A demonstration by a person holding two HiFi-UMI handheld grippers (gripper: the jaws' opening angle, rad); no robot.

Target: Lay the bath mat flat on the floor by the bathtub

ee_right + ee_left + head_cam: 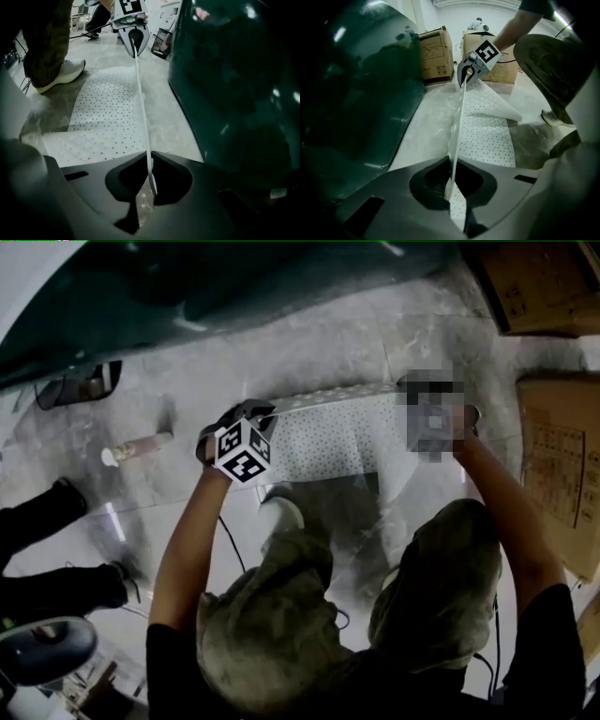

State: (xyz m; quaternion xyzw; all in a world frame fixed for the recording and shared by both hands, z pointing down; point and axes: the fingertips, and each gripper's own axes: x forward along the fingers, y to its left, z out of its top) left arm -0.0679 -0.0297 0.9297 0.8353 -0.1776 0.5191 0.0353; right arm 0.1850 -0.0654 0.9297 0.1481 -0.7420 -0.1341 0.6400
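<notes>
Your left tool [451, 161] and right tool [149, 159] are each clamped on a corner of the white dotted bath mat [337, 437], keeping its edge taut; mid-frame, its lower part rests on the grey floor [309, 343] beside the dark-green bathtub [187, 296].

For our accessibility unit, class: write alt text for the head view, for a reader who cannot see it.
Seen from above, a person stretches a white dotted bath mat between the left gripper and right gripper, each shut on a corner, over the grey floor beside a dark green bathtub. Cardboard boxes stand at the right.
</notes>
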